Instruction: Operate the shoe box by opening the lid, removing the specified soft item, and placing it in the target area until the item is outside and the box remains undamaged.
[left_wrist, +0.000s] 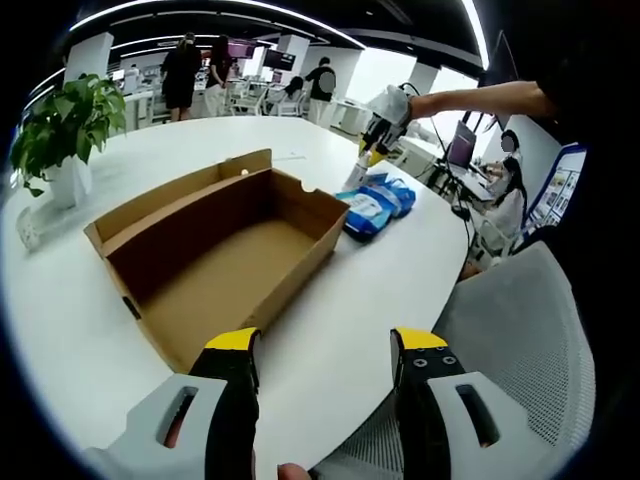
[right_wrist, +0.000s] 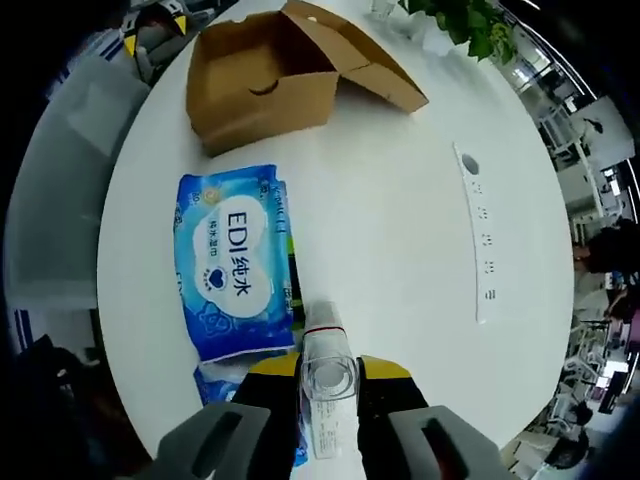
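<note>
Shoe box open, wipes pack beside it on table

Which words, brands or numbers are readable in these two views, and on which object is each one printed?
"EDI 纯水": large white print on the blue wet wipes pack, right gripper view.
Smaller lines under it on the pack: too small to read.
Cardboard shoe box: no print visible.
White power strip: no readable marking.

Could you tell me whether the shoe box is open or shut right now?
Open. The box has its lid folded back, and its bare cardboard floor shows with nothing lying inside.
</note>
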